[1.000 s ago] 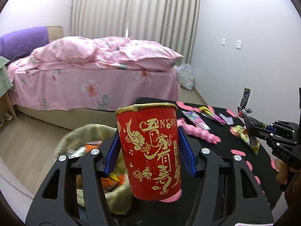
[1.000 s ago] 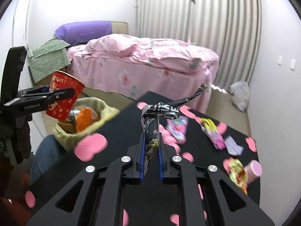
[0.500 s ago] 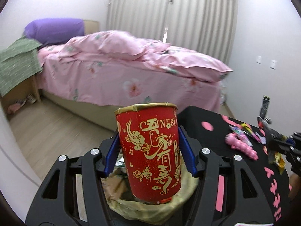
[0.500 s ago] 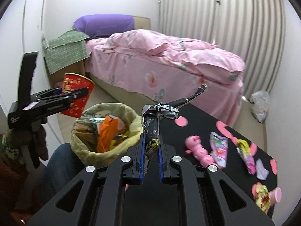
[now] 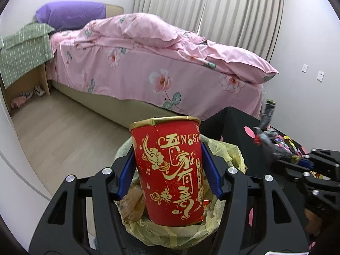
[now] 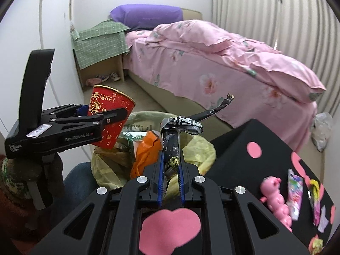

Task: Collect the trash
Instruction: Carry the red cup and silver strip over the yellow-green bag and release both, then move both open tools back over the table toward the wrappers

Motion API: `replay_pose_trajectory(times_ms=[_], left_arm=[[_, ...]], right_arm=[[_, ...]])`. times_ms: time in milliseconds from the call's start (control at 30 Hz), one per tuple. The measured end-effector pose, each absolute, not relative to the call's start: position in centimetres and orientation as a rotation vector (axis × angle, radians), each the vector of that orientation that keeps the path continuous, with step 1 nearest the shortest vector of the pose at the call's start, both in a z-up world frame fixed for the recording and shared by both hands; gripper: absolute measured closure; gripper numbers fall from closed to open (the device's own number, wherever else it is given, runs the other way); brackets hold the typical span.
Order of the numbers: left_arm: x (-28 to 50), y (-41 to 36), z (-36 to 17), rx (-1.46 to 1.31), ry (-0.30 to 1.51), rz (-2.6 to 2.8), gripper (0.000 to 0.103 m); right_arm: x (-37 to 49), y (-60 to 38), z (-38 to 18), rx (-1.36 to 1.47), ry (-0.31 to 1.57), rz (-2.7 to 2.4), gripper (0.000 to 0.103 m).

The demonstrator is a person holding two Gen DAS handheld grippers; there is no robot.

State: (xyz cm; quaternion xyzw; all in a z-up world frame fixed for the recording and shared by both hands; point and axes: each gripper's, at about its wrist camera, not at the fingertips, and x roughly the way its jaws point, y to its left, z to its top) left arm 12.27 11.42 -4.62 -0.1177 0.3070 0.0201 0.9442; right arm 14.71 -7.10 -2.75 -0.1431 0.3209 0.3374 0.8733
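My left gripper [image 5: 170, 165] is shut on a red paper cup [image 5: 170, 170] with gold lettering and holds it upright just above the yellow-lined trash bin [image 5: 225, 150]. From the right wrist view the cup [image 6: 108, 119] hangs over the bin's left rim [image 6: 204, 148]. My right gripper [image 6: 171, 170] is shut on a crumpled black wrapper [image 6: 172, 146] and holds it over the bin's near right edge. That gripper also shows in the left wrist view [image 5: 297, 161]. The bin holds orange and brown trash [image 6: 146, 153].
A black table [image 6: 255, 170] with pink spots stands right of the bin, with a pink toy [image 6: 276, 199] and several wrappers [image 6: 295, 193] on it. A pink bed [image 5: 159, 63] and a bedside cabinet [image 6: 99, 55] lie beyond. A white bag [image 6: 323, 127] sits on the floor.
Both grippers have swung left from the table to the bin. The cup now sits low over the bin and the wrapper hangs over its edge. Both grips are unchanged.
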Motion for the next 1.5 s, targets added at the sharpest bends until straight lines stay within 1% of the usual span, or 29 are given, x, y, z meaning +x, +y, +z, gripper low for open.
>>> replay_pose_trajectory(times_ms=[233,500,667,800,833,867,900,933,967,1133,1333,1400,1467,1500], left_arm=[[13.3,12.0,-6.8,-0.285,0.676,0.031,0.048],[15.0,12.0,-9.0,-0.301,0.769,0.026,0.047],[15.2,12.4,-10.0,-0.324,0.794,0.019,0.047],[15.0,13.4,-9.8,-0.408,0.780,0.010,0.044],[14.9,13.9,-9.7,-0.442,0.770,0.009,0.039],[14.8,14.1,-9.5,-0.458,0.768,0.006,0.033],[14.8,14.3,-9.3,-0.471,0.768,0.007,0.031],[14.8,14.3,-9.1,-0.469,0.766,0.016,0.029],[14.7,14.2,-8.8,-0.465,0.762,0.024,0.029],[14.0,13.7,-6.7,-0.439,0.717,0.049,0.029],[13.3,11.6,-3.1,-0.383,0.642,0.025,0.029],[13.2,10.3,-2.3,-0.366,0.626,-0.004,0.029],[13.1,8.6,-1.9,-0.347,0.620,-0.035,0.029],[13.2,7.5,-1.8,-0.338,0.622,-0.054,0.029]], right_arm=[[16.6,-5.5,-5.5,-0.368,0.703,0.750,0.091],[19.2,-5.5,-6.8,-0.310,0.767,0.788,0.091],[20.3,-5.6,-7.4,-0.283,0.797,0.803,0.091],[20.4,-5.4,-7.8,-0.291,0.806,0.826,0.091],[20.4,-5.3,-8.0,-0.301,0.811,0.822,0.090],[20.4,-5.3,-8.2,-0.314,0.811,0.811,0.084],[20.4,-5.4,-8.3,-0.324,0.810,0.805,0.078],[20.3,-5.5,-8.5,-0.332,0.809,0.799,0.064],[20.2,-5.6,-8.5,-0.329,0.807,0.798,0.060],[18.9,-7.0,-7.2,-0.318,0.777,0.800,0.060],[17.5,-11.4,-4.8,-0.286,0.724,0.727,0.060],[17.1,-13.4,-4.1,-0.266,0.705,0.688,0.058],[16.7,-15.6,-3.5,-0.247,0.692,0.642,0.050],[16.5,-17.1,-3.3,-0.234,0.695,0.622,0.050]])
